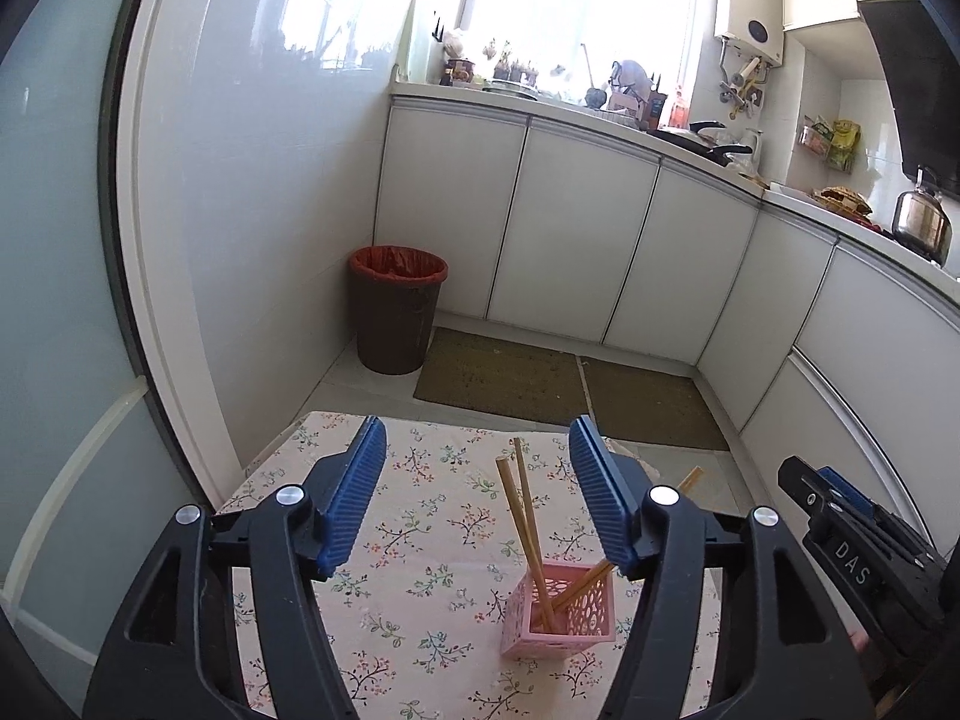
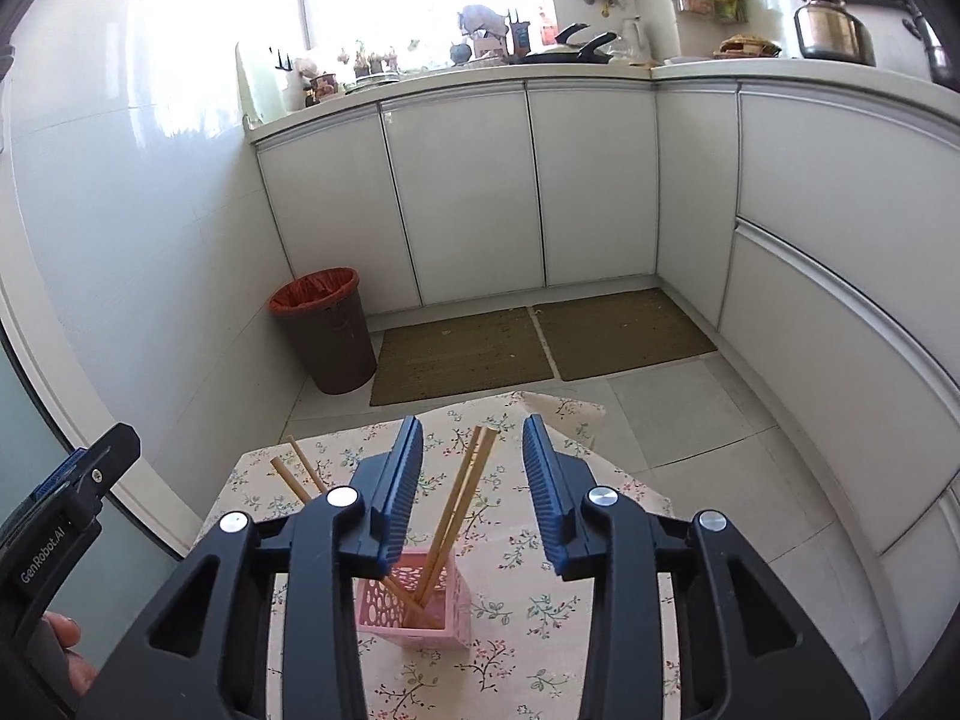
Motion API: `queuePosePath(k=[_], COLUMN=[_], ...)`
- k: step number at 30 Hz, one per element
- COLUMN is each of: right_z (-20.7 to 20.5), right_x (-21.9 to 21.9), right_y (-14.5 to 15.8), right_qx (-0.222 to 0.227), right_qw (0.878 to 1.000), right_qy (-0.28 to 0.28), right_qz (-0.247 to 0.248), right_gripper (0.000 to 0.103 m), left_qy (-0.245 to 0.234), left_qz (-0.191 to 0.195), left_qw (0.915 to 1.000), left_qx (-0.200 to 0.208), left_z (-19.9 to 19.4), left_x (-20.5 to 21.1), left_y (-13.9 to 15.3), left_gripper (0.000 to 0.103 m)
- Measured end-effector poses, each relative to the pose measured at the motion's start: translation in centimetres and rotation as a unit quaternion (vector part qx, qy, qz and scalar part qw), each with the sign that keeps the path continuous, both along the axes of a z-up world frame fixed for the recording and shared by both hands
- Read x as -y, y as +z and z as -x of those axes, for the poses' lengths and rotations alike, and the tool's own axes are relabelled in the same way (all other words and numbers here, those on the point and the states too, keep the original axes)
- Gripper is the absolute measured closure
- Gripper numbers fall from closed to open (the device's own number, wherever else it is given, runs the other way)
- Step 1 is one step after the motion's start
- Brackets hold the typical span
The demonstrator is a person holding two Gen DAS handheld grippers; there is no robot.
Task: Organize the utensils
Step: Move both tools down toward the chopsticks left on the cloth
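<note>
A pink perforated utensil holder (image 1: 558,612) stands on the flower-print tablecloth (image 1: 420,540) of a small table in a white kitchen, near the table's right edge as the left wrist camera sees it. Four wooden chopsticks (image 1: 521,504) stand in it — one pair leaning toward the left, the other pair (image 2: 459,504) toward the right, their tips splayed well apart above the rim.

The left gripper (image 1: 477,498) hangs above the table with its blue ribbed pads spread wide, nothing pressed between them; the left-leaning chopsticks rise in the gap without touching either pad. The right gripper (image 2: 474,495) is likewise parted, its pads clear of the right-leaning pair framed between them.

Each gripper shows at the edge of the other's view: the right one's black body reads "DAS", the left one's reads "GenRobot.AI" — fingers (image 2: 60,645) of a person's hand curl around its handle.

Beyond the table's far edge, a brown waste bin (image 1: 396,315) lined with a red bag sits in the floor corner beside two woven mats (image 1: 498,375). A steel kettle (image 1: 921,219) and a black frying pan (image 1: 708,144) stand on the counter.
</note>
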State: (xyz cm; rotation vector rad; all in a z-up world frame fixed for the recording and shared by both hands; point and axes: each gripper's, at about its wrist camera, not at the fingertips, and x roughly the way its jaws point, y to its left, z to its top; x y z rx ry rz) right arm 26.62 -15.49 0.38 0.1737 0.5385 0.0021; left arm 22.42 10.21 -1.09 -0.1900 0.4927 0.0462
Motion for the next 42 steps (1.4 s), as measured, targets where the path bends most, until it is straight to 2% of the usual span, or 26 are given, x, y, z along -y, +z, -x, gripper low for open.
queuePosePath(k=[3,5,10,12,16,17,22,24,27,31,33,35,36,38,42], right_z=[1.4,2.2,3.9,4.8,6.0,6.4,9.3,11.0,13.6,16.0,17.1,18.0,18.4,18.7,19.1], right_x=[0.5,0.8,1.5,1.8,2.3,2.6,4.9,6.6,8.8,10.7,11.3,11.9,12.2,12.6,13.4], right_y=[0.1,0.0,-0.7,-1.2,-2.3,-2.6,-5.3,-6.8,-9.3,-11.7,-12.7,-13.4,-13.7,-14.0,-14.7], right_qx=[0.005,0.001,-0.009,-0.010,-0.022,-0.027,-0.064,-0.084,-0.120,-0.167,-0.183,-0.198,-0.204,-0.214,-0.236], right_qw=[1.000,1.000,1.000,0.999,0.999,0.999,0.996,0.994,0.987,0.978,0.973,0.967,0.965,0.961,0.952], right_qy=[-0.010,-0.015,-0.024,-0.032,-0.034,-0.035,-0.047,-0.062,-0.084,-0.107,-0.117,-0.132,-0.140,-0.149,-0.160], right_qz=[0.001,0.000,-0.008,-0.010,-0.015,-0.015,-0.025,-0.044,-0.062,-0.071,-0.082,-0.087,-0.090,-0.095,-0.114], right_gripper=[0.046,0.040,0.033,0.022,0.012,0.009,0.007,0.007,0.007,0.007,0.007,0.007,0.007,0.007,0.007], left_qy=[0.002,-0.002,-0.012,-0.016,-0.030,-0.037,-0.100,-0.135,-0.196,-0.276,-0.304,-0.322,-0.327,-0.337,-0.353], left_qz=[-0.007,-0.014,-0.024,-0.026,-0.035,-0.041,-0.083,-0.097,-0.109,-0.142,-0.174,-0.206,-0.222,-0.230,-0.218], left_qw=[1.0000,0.9999,0.9994,0.9992,0.9984,0.9977,0.9860,0.9744,0.9468,0.8961,0.8657,0.8419,0.8330,0.8222,0.8124], left_qx=[0.001,-0.007,-0.024,-0.025,-0.034,-0.040,-0.105,-0.151,-0.231,-0.318,-0.358,-0.381,-0.387,-0.397,-0.410], left_z=[0.8,1.1,2.0,2.4,3.3,3.4,3.6,3.2,2.8,3.5,4.1,4.7,5.0,5.4,5.0], left_x=[0.1,0.5,1.2,1.3,1.9,2.1,3.8,4.7,6.4,9.7,11.6,12.9,13.5,14.1,15.3], left_y=[0.1,-0.2,-1.1,-1.3,-1.6,-1.9,-4.8,-6.8,-10.2,-14.9,-17.5,-19.7,-20.6,-21.6,-22.6], left_gripper=[0.028,0.027,0.024,0.020,0.013,0.007,0.007,0.007,0.007,0.007,0.007,0.007,0.007,0.007,0.007])
